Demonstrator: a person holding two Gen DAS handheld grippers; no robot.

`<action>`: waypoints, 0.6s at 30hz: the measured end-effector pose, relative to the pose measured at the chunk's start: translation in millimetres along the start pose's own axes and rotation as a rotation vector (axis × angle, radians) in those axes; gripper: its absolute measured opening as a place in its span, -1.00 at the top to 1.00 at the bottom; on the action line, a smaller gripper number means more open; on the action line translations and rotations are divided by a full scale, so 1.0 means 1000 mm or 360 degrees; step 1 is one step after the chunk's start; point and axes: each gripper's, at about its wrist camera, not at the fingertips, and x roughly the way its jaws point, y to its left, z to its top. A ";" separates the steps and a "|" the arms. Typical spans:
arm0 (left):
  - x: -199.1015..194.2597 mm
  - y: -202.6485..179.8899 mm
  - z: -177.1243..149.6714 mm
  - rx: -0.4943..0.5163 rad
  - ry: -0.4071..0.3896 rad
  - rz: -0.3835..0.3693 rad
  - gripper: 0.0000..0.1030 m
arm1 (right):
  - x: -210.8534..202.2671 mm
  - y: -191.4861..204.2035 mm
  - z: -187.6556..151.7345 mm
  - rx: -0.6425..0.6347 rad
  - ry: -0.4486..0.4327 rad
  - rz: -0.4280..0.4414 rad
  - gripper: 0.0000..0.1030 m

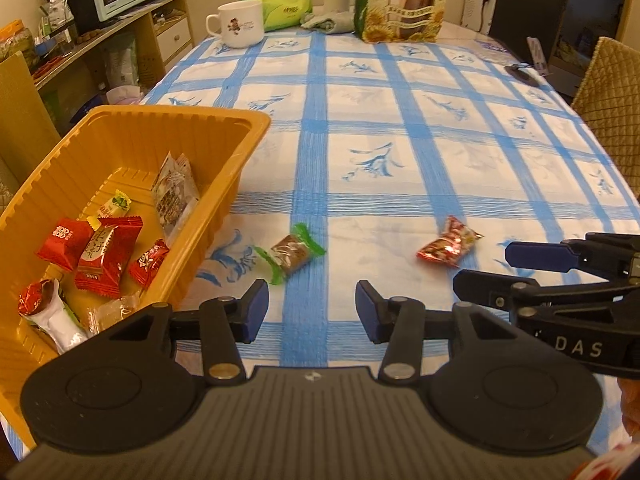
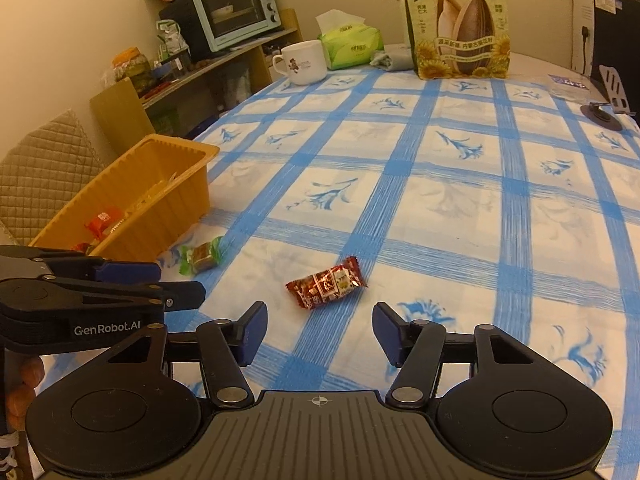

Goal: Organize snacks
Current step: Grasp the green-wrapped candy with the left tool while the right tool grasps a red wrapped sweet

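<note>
Both my grippers, left [image 1: 312, 306] and right [image 2: 319, 334], spread, nothing pinched. Green-wrapped candy [image 1: 289, 256] just ahead of left fingers, red-wrapped candy [image 2: 327, 283] just ahead of right. Orange tray [image 1: 256, 136] with 7-odd snacks left of both, beside green candy.

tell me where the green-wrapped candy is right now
The green-wrapped candy lies on the checked tablecloth just outside the orange bin, ahead of the left gripper, with the red-wrapped snack to its right.

Left view: from my left tool [image 1: 312, 308], tilted down, close over the tabletop [image 1: 400, 160].
Right view: from my right tool [image 2: 319, 334], alike.
Shared: both candies, yellow bin [image 1: 224, 148].
</note>
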 end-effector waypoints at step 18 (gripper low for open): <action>0.022 -0.003 0.005 -0.0009 0.0022 0.0055 0.19 | 0.028 0.003 0.003 -0.0082 -0.0033 -0.0131 0.06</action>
